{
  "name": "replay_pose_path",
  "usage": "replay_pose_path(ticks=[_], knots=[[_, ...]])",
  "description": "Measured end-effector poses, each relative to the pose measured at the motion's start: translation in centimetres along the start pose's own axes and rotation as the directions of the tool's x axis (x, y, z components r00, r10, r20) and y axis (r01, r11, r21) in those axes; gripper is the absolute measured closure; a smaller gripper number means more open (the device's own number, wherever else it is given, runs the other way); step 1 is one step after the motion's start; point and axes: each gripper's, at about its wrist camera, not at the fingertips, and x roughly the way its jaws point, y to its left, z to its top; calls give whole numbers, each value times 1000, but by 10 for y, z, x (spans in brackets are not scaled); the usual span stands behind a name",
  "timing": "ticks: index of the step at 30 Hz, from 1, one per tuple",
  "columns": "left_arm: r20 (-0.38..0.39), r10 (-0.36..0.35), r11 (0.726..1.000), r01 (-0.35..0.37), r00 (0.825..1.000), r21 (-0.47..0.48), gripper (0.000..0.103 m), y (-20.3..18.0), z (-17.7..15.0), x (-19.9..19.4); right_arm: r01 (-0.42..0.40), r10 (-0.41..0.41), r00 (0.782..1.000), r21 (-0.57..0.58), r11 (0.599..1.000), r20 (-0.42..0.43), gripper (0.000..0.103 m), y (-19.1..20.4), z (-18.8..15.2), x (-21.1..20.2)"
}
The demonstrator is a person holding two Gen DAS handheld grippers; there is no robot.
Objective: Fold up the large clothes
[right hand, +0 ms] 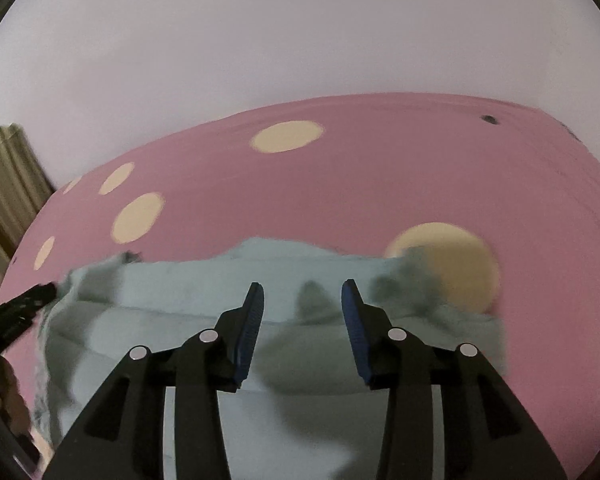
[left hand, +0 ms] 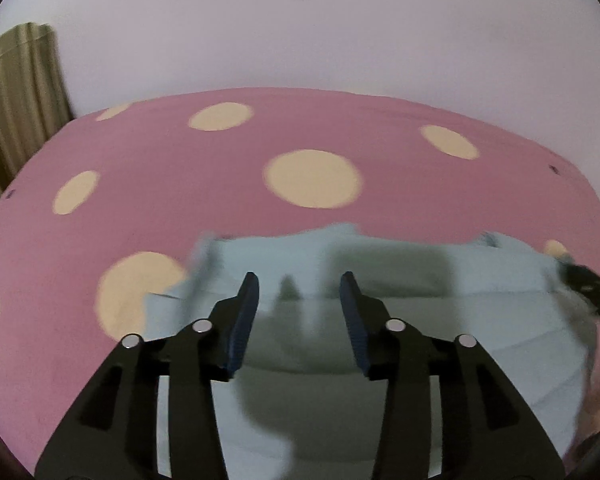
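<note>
Clearly, the light blue garment [left hand: 400, 272] lay spread on a pink sheet with cream dots [left hand: 204, 184], in the near part of the sheet, close to its near edge. Its far edge was folded over, so a doubled band ran across it from left to right, with a soft crease below the band. In the right wrist view the same garment [right hand: 188, 292] reached from the left side of the sheet to a large cream dot, and one rumpled corner covered part of that dot.

The left gripper [left hand: 299, 280] hung above the garment with its two blue-padded fingers apart; nothing was between them, and the cloth under them was free. The right gripper [right hand: 302, 289] stood in the same way over the folded band, fingers apart and holding nothing. Shadows of the fingers fell on the cloth below each gripper.

Each gripper showed as a blurred black shape at the side edge of the other camera's view. Behind the far edge of the sheet rose a plain pale wall [left hand: 300, 32], and at the far left hung a beige curtain [left hand: 16, 96].
</note>
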Motion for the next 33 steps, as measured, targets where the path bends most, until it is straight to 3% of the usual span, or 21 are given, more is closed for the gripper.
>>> replay_pose_path(ticks=[5, 7, 13, 19, 22, 24, 26, 29, 33], knots=[[-48, -8, 1000, 7, 999, -11, 59, -31, -19, 29, 23, -25, 999, -70, 997, -33, 62, 37, -13, 29], [-40, 26, 1000, -25, 999, 10, 58, -36, -28, 43, 41, -45, 998, -81, 996, -46, 61, 40, -19, 42], [-26, 39, 999, -38, 999, 37, 57, -38, -39, 71, 59, -65, 997, -109, 992, -52, 59, 42, -32, 70], [-25, 67, 997, -66, 997, 39, 57, -39, -31, 53, 80, -85, 996, -116, 990, -36, 59, 46, -27, 60], [18, 10, 999, -10, 1000, -44, 53, -31, -34, 21, 36, -36, 999, -73, 997, -2, 59, 46, -26, 29], [36, -20, 999, 21, 999, -42, 51, -35, -40, 12, 9, -8, 1000, -71, 997, 16, 59, 54, -31, 14], [20, -17, 1000, 17, 1000, -8, 51, -42, -47, 17, -11, 12, 1000, -101, 995, 12, 59, 66, -39, 13], [-28, 22, 999, -20, 999, 50, 50, -50, -58, 40, 44, -49, 998, -180, 983, -26, 59, 80, -55, 34], [-46, 25, 997, -21, 999, 76, 50, -53, -62, 60, 57, -63, 998, -199, 978, -23, 59, 78, -64, 52]])
